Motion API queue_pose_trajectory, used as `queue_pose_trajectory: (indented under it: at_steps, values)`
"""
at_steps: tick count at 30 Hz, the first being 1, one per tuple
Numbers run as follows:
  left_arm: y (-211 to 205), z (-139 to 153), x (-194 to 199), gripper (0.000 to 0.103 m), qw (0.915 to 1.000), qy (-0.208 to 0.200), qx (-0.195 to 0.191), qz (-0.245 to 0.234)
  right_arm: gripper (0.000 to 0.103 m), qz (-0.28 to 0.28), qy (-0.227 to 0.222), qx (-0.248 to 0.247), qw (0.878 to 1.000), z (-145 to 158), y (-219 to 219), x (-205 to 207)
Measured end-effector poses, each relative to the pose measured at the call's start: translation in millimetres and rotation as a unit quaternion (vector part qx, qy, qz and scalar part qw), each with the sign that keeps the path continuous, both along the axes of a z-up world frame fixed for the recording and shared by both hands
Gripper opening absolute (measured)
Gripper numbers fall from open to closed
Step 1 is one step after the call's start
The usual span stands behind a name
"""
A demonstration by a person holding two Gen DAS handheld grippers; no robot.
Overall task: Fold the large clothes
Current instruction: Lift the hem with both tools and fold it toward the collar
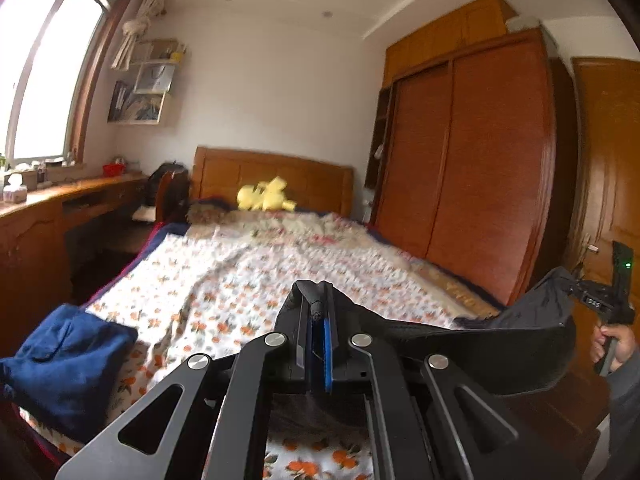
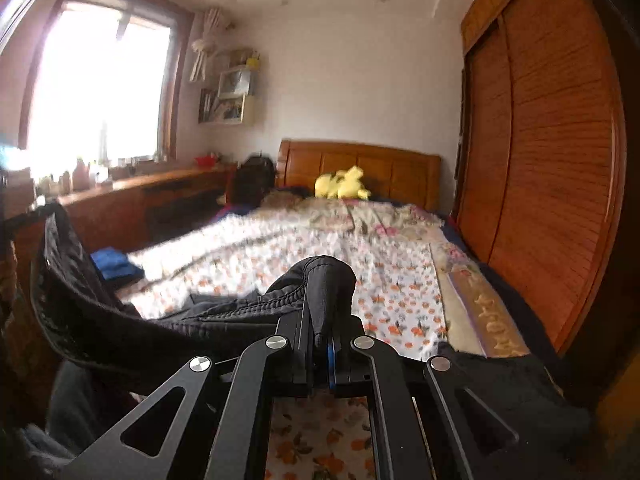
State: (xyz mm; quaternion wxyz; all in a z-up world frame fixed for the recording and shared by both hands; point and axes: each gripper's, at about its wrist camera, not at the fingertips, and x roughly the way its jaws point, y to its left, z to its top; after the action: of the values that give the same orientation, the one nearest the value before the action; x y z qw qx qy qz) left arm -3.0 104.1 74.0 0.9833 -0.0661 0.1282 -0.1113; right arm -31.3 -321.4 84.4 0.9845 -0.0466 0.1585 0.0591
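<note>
A large black garment (image 1: 500, 344) hangs stretched between my two grippers above the foot of the bed. My left gripper (image 1: 318, 312) is shut on one corner of it. My right gripper (image 2: 326, 320) is shut on the other corner, and the quilted black cloth (image 2: 132, 324) sags away to the left. In the left wrist view the right gripper (image 1: 600, 300) shows at the far right with the person's hand on it. The garment's lower part is hidden below both cameras.
The bed (image 1: 248, 272) has an orange-flowered cover. A folded blue garment (image 1: 68, 356) lies at its near left corner and also shows in the right wrist view (image 2: 116, 264). A yellow plush toy (image 1: 266, 196) sits by the headboard. A wooden wardrobe (image 1: 472, 168) stands right, a desk (image 1: 60, 208) left.
</note>
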Motion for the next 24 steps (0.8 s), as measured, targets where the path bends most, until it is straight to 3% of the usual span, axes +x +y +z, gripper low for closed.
queue_pose_trajectory:
  at_steps: [7,13,17,24]
  values:
    - [16,-65,67,0.004,0.9974,0.070,-0.018,0.011,0.004,0.005,0.055,-0.012,0.998,-61,6,48]
    - [20,-103,123,0.005,0.9958,0.085,0.006,0.035,0.004,-0.012,0.069,-0.005,0.998,-105,-4,102]
    - [25,-113,160,0.005,0.9953,0.089,-0.002,0.037,0.004,-0.025,0.086,0.006,0.996,-126,-13,149]
    - [23,-106,214,0.005,0.9964,0.068,0.007,0.051,0.004,-0.034,0.101,-0.003,0.994,-140,-13,233]
